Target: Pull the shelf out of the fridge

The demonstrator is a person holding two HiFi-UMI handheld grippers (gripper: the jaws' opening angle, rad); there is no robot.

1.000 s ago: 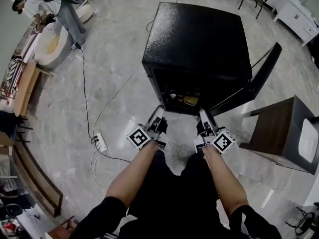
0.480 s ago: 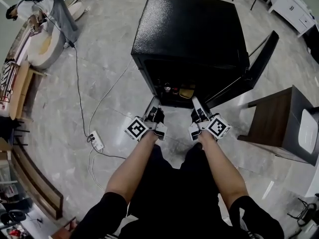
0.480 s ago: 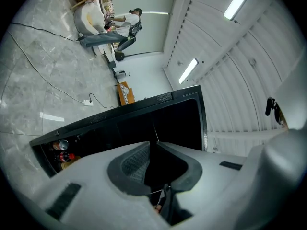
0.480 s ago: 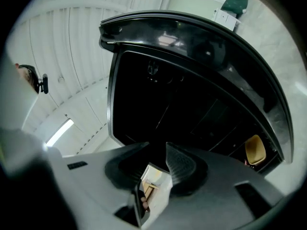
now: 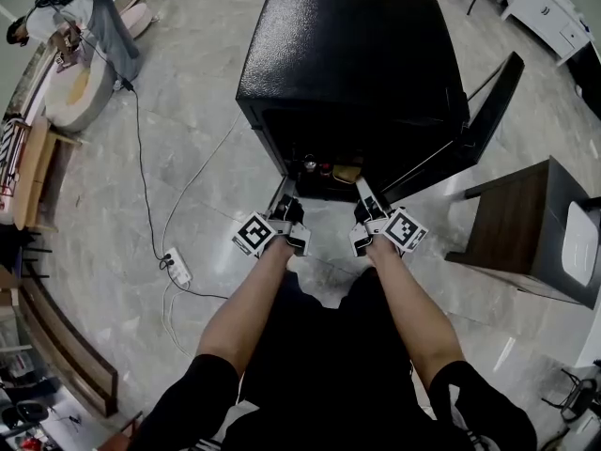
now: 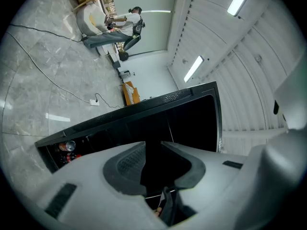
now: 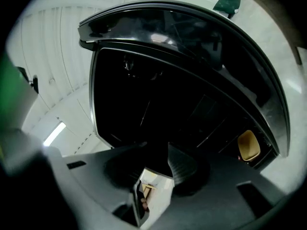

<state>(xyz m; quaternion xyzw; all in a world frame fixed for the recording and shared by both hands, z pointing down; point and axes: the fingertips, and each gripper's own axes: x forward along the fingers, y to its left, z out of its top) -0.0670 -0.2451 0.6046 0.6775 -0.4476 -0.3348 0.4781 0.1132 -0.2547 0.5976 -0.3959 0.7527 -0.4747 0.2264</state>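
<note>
- Left gripper (image 5: pixel 285 205) is at the lower front edge of the open fridge (image 5: pixel 347 54). Its jaws are opening and stand at a moderate gap.
- In the left gripper view I see the ribbed pads (image 6: pixel 127 164) apart, with only the dark inside of the fridge between them. Nothing is pressed.
- A thin pale wire crosses low in that gap. I cannot tell whether it touches either pad.
- Right gripper (image 5: pixel 362 198) is at the same front edge, a little to the right. Its jaws are also opening, about halfway, and there is only the black cavity between them.
- The shelf (image 7: pixel 210 133) is inside the fridge, ahead of both grippers. I catch it only as faint thin lines in the dark, and I cannot tell how far out it sits.
- The door (image 5: pixel 488 111) hangs open to the right.
- Small items line the bottom of the cavity: a yellow object (image 7: pixel 248 146) on the right side and a can (image 6: pixel 70 145) on the left, with something red beside the can that is too small to name.
- From the head view, both sets of jaw tips merge into the fridge's shadow, so contact with the shelf is not readable there.
- My own forearms cover the floor below the grippers.
</note>
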